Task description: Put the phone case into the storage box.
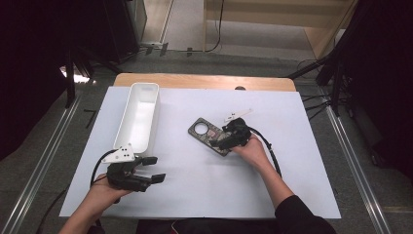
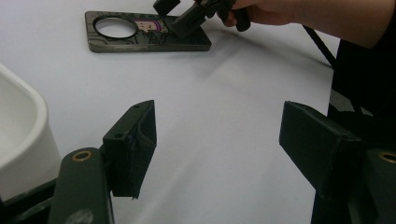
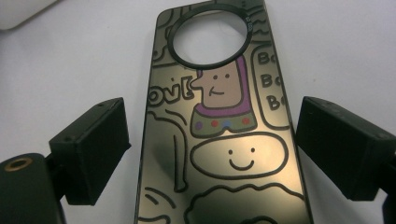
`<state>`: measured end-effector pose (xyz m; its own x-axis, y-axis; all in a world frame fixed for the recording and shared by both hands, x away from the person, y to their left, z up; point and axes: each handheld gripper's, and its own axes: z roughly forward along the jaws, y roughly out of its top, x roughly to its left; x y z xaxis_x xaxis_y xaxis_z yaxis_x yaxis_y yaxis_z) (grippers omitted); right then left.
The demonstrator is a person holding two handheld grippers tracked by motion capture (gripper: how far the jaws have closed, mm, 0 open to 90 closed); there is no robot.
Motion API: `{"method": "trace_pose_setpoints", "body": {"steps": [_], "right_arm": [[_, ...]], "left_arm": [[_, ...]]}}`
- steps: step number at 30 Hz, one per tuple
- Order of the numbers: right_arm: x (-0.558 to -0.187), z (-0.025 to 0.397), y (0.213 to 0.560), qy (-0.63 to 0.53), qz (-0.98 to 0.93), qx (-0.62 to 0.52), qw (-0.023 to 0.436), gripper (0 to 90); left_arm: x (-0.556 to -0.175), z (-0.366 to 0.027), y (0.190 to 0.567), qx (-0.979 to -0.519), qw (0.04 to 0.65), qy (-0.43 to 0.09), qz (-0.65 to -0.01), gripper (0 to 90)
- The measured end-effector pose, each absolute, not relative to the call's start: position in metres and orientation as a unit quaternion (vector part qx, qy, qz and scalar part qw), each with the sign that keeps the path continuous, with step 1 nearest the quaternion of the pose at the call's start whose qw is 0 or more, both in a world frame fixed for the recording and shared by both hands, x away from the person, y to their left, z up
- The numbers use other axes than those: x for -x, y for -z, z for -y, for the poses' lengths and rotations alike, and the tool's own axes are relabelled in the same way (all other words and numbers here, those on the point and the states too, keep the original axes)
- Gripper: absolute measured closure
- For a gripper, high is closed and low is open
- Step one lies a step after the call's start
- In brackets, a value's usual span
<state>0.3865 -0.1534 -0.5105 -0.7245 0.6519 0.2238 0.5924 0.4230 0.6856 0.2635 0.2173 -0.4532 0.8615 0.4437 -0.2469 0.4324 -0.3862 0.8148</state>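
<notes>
- As I look down from the high view, the phone case (image 1: 210,136) lies flat on the white sheet (image 1: 195,195) that covers the table (image 1: 204,81), a little right of the middle, set at a slant.
- My right gripper (image 1: 225,142) is low over the case's near end, and the right hand (image 1: 252,150) grips it from behind.
- In the right gripper view, its fingers (image 3: 93,144) stand wide, one to each side of the case (image 3: 224,140), and I see a gap between each finger and the case's edge.
- The case is dark and glossy, with cartoon drawings and a round camera opening (image 3: 208,33) at its far end.
- My left gripper (image 1: 155,169) sits near the table's front left, well apart from the case, just beside the near end of the white bin (image 1: 139,117).
- In the left gripper view, its fingers (image 2: 133,144) are spread wide with only bare sheet between them; the bin's rim (image 2: 21,116) shows at the left and the case (image 2: 144,32) lies far ahead.
</notes>
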Motion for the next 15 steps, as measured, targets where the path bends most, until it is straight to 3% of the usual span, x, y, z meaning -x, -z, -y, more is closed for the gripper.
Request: {"method": "trace_pose_setpoints", "body": {"steps": [15], "right_arm": [[-0.3825,0.1474,0.5149,-0.364,-0.858,-0.357,0.064,8.9]], "left_arm": [[-0.2635,-0.2173,0.4532,-0.832,0.488,-0.006,-0.263,27.6]]}}
